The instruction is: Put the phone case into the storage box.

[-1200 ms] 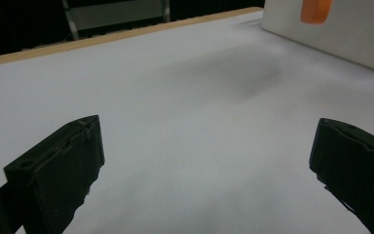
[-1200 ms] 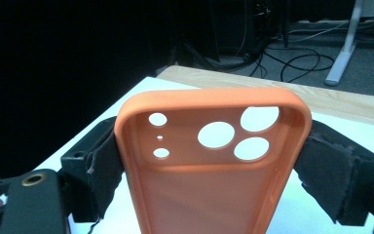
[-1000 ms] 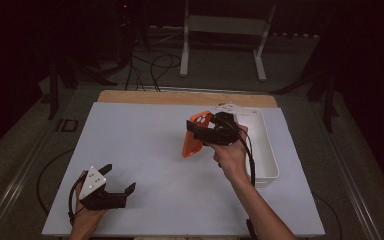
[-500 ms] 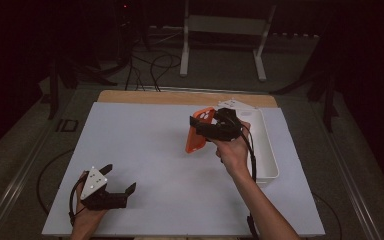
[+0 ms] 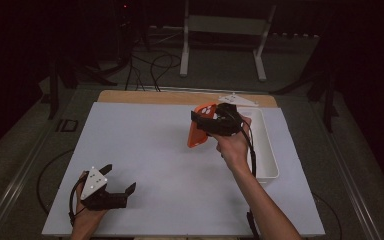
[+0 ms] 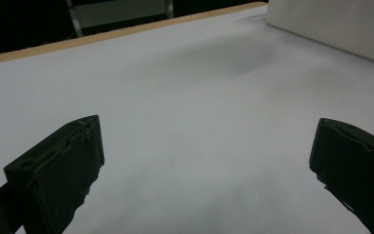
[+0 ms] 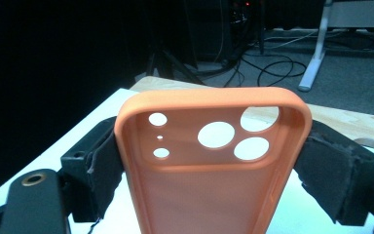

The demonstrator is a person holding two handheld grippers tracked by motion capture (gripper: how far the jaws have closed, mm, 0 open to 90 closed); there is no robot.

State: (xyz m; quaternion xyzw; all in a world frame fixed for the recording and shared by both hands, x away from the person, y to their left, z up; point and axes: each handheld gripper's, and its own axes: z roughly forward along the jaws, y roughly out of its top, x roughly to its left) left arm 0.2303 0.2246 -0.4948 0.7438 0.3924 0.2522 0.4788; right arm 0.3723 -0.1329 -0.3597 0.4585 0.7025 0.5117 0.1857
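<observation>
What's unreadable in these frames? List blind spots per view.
- Orange silicone phone case: lower end cut off by the bottom edge in the right gripper view; in the high view the right gripper covers part of it.
- White rectangular plastic bin: the person's right hand hides part of its near wall in the high view; the left gripper view cuts it at the top right corner.
- Left gripper: jaw pads too small and dark to detail in the high view.

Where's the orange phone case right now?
The orange phone case is clamped in the right gripper, held above the white mat, just left of the white tray.
</observation>
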